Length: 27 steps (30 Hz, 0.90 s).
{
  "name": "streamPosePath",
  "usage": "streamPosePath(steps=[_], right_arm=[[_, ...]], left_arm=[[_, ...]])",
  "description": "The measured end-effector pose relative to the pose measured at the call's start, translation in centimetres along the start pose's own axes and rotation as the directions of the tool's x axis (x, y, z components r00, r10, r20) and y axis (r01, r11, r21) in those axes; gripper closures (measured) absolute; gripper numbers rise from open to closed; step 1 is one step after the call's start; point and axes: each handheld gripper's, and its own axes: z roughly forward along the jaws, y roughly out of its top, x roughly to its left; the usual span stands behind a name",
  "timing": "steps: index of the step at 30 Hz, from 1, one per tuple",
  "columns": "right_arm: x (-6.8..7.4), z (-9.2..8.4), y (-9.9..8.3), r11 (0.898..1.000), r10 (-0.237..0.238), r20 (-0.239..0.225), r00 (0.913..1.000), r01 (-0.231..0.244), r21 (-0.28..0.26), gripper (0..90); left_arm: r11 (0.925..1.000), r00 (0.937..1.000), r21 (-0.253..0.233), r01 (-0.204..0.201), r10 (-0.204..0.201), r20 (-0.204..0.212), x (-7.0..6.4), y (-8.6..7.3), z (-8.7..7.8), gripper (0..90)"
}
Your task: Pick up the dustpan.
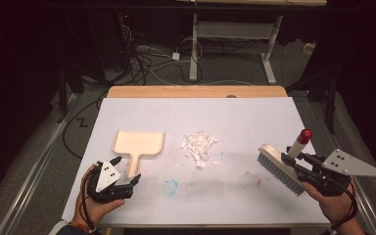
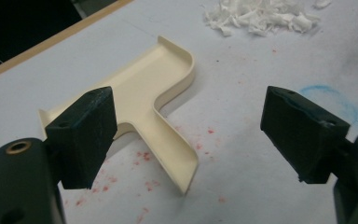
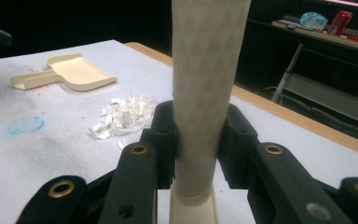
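Observation:
A cream dustpan (image 1: 138, 142) lies flat on the white table cover, its handle (image 2: 175, 151) pointing toward the person. My left gripper (image 1: 127, 184) is open just short of that handle's end, and in the left gripper view the handle runs between the two spread jaws (image 2: 193, 133). A pile of white paper scraps (image 1: 199, 144) sits mid-table. My right gripper (image 1: 293, 165) is shut on the cream handle (image 3: 205, 93) of a hand brush (image 1: 280, 168), whose red-tipped handle points up and whose grey bristles hang over the table's right side.
The white cover (image 1: 235, 117) has a blue chalk ring (image 1: 171, 186) and faint red specks near the front. A wooden table edge (image 1: 196, 91) shows at the back. Beyond it are cables and desk legs on the floor.

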Motion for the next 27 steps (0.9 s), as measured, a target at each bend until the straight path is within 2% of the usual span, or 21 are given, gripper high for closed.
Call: streamPosePath(steps=[7, 9, 10, 12, 13, 14, 15, 16, 19, 21, 23, 24, 25, 27], right_arm=[[-0.2, 0.3, 0.1, 1.0, 0.007, -0.012, 0.9999, -0.007, -0.01, 71.1], [-0.3, 0.5, 0.1, 1.0, 0.001, -0.017, 0.9999, -0.001, -0.007, 71.0], [-0.3, 0.5, 0.0, 1.0, 0.001, -0.017, 0.9999, -0.002, -0.005, 71.1], [-0.3, 0.6, 0.0, 1.0, 0.002, -0.015, 0.9999, -0.002, -0.001, 71.1], [-0.3, 0.6, 0.0, 1.0, 0.001, -0.014, 0.9999, -0.001, -0.001, 71.0], [-0.2, 0.5, 0.0, 1.0, -0.002, -0.011, 0.9999, 0.002, -0.001, 71.0], [-0.2, 0.5, 0.0, 1.0, -0.005, -0.011, 0.9999, 0.005, 0.002, 71.0], [-0.2, 0.5, 0.0, 1.0, -0.004, -0.014, 0.9999, 0.004, 0.004, 71.0], [-0.1, 0.6, 0.1, 1.0, -0.008, -0.011, 0.9999, 0.008, 0.006, 71.0], [0.0, 0.8, 0.1, 1.0, -0.006, -0.017, 0.9998, 0.006, 0.013, 71.0], [0.1, 0.9, 0.1, 1.0, -0.011, -0.019, 0.9997, 0.012, 0.025, 71.0], [0.1, 1.0, 0.1, 0.999, -0.013, -0.02, 0.9997, 0.014, 0.029, 71.0], [0.0, 1.1, 0.1, 0.999, -0.013, -0.02, 0.9997, 0.014, 0.033, 71.0], [0.0, 1.1, 0.0, 0.999, -0.013, -0.022, 0.9997, 0.014, 0.035, 71.0]], left_arm=[[0.9999, 1.0, 0.013, -0.004, 0.004, -0.001, -0.3, -0.1, 0.1, 17.4], [0.9998, 0.9999, 0.017, -0.003, 0.003, 0.013, -0.2, -0.1, 0.1, 17.5], [0.9997, 0.9998, 0.025, 0.001, -0.001, 0.018, -0.2, -0.1, 0.2, 18.4], [0.9955, 0.9995, 0.092, 0.024, -0.026, 0.018, -0.2, -0.1, 0.5, 21.3], [0.9955, 0.9995, 0.092, 0.024, -0.026, 0.018, -0.2, -0.1, 0.5, 21.9], [0.9878, 0.999, 0.15, 0.04, -0.043, 0.015, -0.2, -0.2, 0.9, 22.6], [0.9837, 0.9985, 0.172, 0.052, -0.054, 0.007, -0.2, -0.2, 1.1, 22.8], [0.9801, 0.9973, 0.185, 0.073, -0.074, -0.002, -0.2, -0.2, 1.1, 22.8], [0.9686, 0.9884, 0.197, 0.151, -0.152, -0.011, 0.1, 0.0, 1.5, 22.7], [0.9551, 0.9838, 0.236, 0.179, -0.173, -0.046, 0.5, 0.5, 2.3, 20.8], [0.9423, 0.9768, 0.257, 0.214, -0.206, -0.058, 1.2, 0.9, 3.4, 20.4], [0.9314, 0.9722, 0.279, 0.234, -0.226, -0.062, 1.6, 1.0, 4.1, 20.4], [0.9142, 0.9651, 0.309, 0.262, -0.251, -0.075, 1.9, 1.2, 4.9, 20.6], [0.8922, 0.9527, 0.335, 0.303, -0.293, -0.079, 2.4, 1.2, 6.3, 23.0]])
